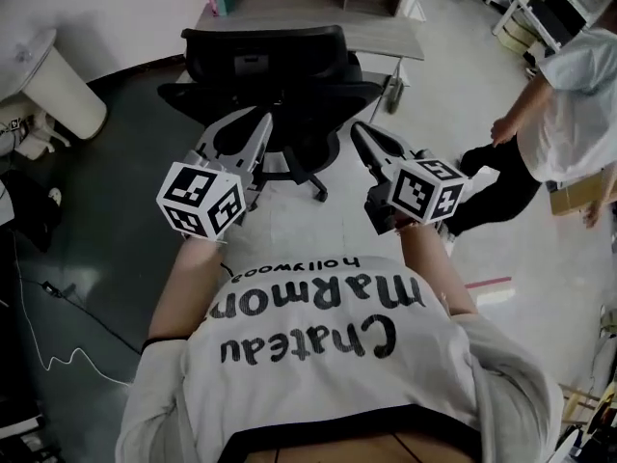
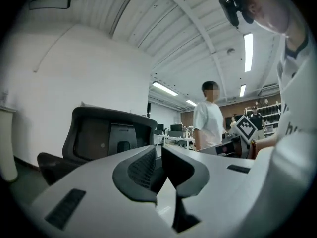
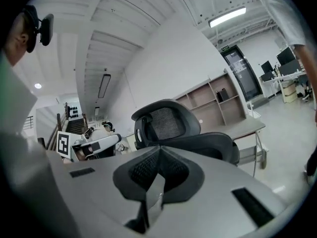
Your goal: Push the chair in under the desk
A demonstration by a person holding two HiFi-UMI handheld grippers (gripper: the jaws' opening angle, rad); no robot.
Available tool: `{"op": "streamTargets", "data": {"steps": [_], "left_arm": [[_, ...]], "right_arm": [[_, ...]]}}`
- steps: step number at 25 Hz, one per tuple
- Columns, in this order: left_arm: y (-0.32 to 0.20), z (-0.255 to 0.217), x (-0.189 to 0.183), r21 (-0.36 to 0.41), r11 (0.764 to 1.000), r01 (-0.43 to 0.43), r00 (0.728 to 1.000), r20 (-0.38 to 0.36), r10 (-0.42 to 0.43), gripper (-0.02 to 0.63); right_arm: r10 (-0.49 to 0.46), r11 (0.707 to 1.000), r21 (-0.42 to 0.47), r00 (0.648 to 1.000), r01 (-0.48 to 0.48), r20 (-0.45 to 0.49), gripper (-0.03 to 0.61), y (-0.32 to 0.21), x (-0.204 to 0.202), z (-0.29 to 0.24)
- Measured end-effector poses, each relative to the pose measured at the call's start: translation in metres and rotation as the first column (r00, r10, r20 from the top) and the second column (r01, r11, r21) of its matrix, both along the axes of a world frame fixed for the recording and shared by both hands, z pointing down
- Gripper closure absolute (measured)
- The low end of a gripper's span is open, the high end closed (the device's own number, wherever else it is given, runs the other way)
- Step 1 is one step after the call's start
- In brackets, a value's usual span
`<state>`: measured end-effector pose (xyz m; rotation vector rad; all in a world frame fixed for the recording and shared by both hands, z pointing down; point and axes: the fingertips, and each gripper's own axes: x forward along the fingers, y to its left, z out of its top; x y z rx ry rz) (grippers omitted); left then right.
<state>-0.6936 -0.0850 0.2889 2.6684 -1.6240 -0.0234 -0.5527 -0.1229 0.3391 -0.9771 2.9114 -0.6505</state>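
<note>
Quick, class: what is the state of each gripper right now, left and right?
Left gripper: jaws a narrow slit apart, nothing between them.
Right gripper: jaws closed, holding nothing.

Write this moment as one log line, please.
black mesh office chair: near grey desk, untouched | left gripper: narrowly apart, empty | right gripper: shut, empty

A person in a white shirt (image 1: 571, 114) stands right; white bin (image 1: 60, 90) far left; cable (image 1: 72, 358) near left.
</note>
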Motion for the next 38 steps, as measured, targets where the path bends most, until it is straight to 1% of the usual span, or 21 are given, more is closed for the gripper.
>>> {"op": "streamTargets", "data": {"steps": [1,4,9,13,19,24,38], "left_arm": [[0.001,0.005,0.0,-0.025,1.0,0.012,1.0,-0.01,-0.012,0.565],[0.005,0.021,0.0,-0.095,0.995,0.031,0.999,-0.006,-0.032,0.565],[0.009,0.038,-0.009,-0.141,0.987,0.072,0.997,-0.019,-0.076,0.565],[0.01,0.038,-0.014,-0.136,0.986,0.092,0.995,-0.024,-0.096,0.565],[0.011,0.041,-0.017,-0.137,0.986,0.095,0.995,-0.018,-0.098,0.565],[0.012,0.047,-0.022,-0.138,0.984,0.114,0.993,0.026,-0.111,0.565],[0.013,0.053,-0.016,-0.145,0.985,0.093,0.996,0.023,-0.09,0.565]], "right_arm": [[-0.004,1.0,0.004,1.0,0.004,0.004,0.568,-0.001,-0.003,-0.001],[-0.009,1.0,0.018,1.0,0.009,-0.003,0.568,-0.006,-0.013,0.0],[0.005,0.999,0.033,0.998,-0.003,-0.055,0.568,-0.014,-0.023,0.007],[-0.023,0.999,0.021,0.998,0.024,-0.05,0.568,-0.012,-0.031,0.011],[-0.042,0.998,0.047,0.994,0.046,-0.097,0.569,-0.009,-0.04,0.015],[-0.033,0.998,0.055,0.99,0.041,-0.136,0.569,-0.007,-0.04,0.02],[-0.016,0.999,0.041,0.987,0.023,-0.159,0.569,-0.005,-0.032,0.026]]}}
